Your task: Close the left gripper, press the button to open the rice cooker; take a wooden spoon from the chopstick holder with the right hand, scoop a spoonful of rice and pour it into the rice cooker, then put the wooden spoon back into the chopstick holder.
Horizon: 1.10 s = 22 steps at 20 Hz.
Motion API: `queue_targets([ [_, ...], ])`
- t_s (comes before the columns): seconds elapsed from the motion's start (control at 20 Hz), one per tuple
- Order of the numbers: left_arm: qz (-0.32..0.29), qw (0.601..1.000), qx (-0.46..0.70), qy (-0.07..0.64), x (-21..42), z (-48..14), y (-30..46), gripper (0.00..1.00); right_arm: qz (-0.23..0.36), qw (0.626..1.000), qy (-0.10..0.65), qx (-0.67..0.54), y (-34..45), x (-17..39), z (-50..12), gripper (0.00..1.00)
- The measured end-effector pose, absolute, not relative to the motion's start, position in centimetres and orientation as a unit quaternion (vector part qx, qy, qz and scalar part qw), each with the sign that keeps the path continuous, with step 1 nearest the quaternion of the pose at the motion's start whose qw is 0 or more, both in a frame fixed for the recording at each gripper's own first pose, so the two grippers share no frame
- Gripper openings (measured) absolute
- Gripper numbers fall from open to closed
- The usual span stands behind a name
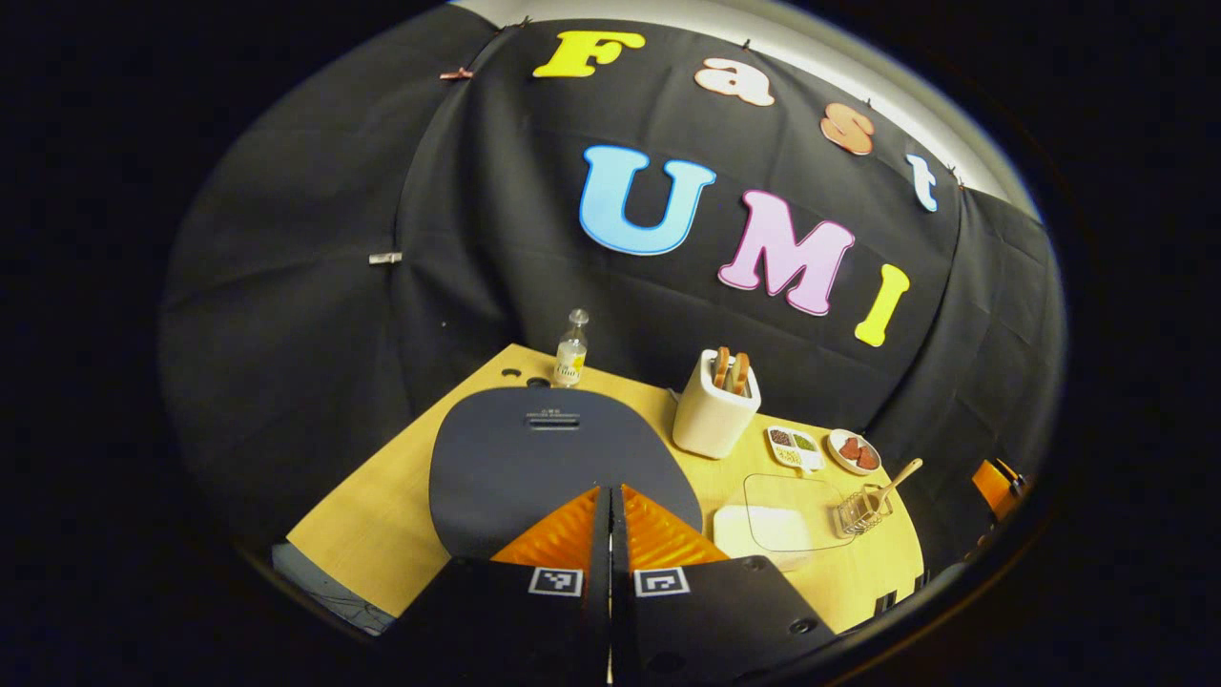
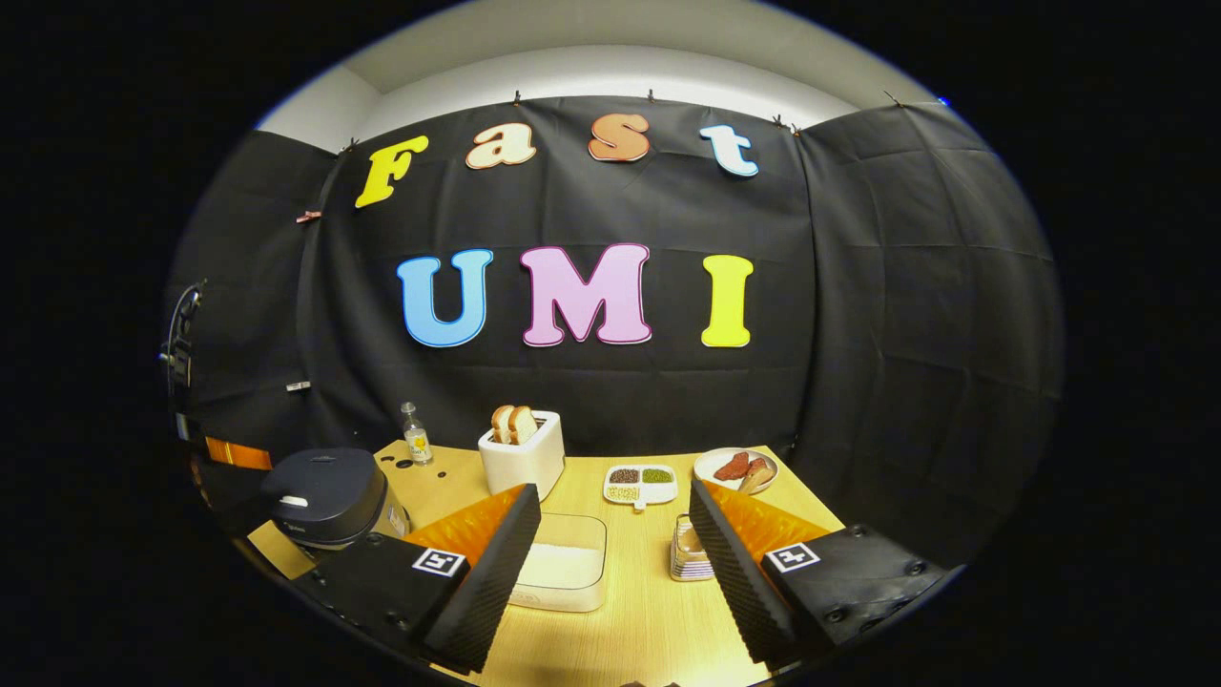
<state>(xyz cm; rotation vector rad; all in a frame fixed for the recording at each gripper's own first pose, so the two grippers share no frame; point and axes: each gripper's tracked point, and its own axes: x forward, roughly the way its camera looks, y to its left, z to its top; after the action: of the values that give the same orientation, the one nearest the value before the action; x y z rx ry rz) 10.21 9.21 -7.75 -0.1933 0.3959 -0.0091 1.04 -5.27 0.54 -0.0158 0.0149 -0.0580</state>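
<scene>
My left claw (image 1: 610, 501), fingers pressed together, hovers above the closed rice cooker (image 1: 558, 458); the chopstick holder (image 1: 863, 510) sits right of it.

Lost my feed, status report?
Left tongs shut, over closed rice cooker. Right tongs open, empty. Wooden spoon in chopstick holder. Nothing in the way.

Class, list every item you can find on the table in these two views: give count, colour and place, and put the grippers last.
rice cooker: one, dark, lid down, table's left end
bottle: one, clear, behind cooker
toaster: one, white, two slices in it, back centre
rice container: one, clear, front centre
chopstick holder: one, wire, beside container
wooden spoon: one, in holder
divided dish: one, white
plate: one, white, back right
left gripper: shut, above cooker
right gripper: open
</scene>
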Motion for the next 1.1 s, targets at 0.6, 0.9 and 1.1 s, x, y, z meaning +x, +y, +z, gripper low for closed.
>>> queue_targets([
  [0.6,0.034,0.965,-0.101,0.241,10.5,-13.4,8.4,0.06,0.006,0.999,0.050,-0.018,-8.3,5.8,-1.8,0.98],
  [0.9,0.052,0.962,-0.139,0.229,10.4,-13.5,8.2,0.06,0.018,0.996,0.084,-0.025,-8.8,7.9,-3.6,0.99],
  [1.1,0.086,0.977,-0.103,0.165,10.1,-8.8,9.0,0.06,0.024,0.995,0.090,-0.026,-8.4,8.3,-3.8,0.99],
])
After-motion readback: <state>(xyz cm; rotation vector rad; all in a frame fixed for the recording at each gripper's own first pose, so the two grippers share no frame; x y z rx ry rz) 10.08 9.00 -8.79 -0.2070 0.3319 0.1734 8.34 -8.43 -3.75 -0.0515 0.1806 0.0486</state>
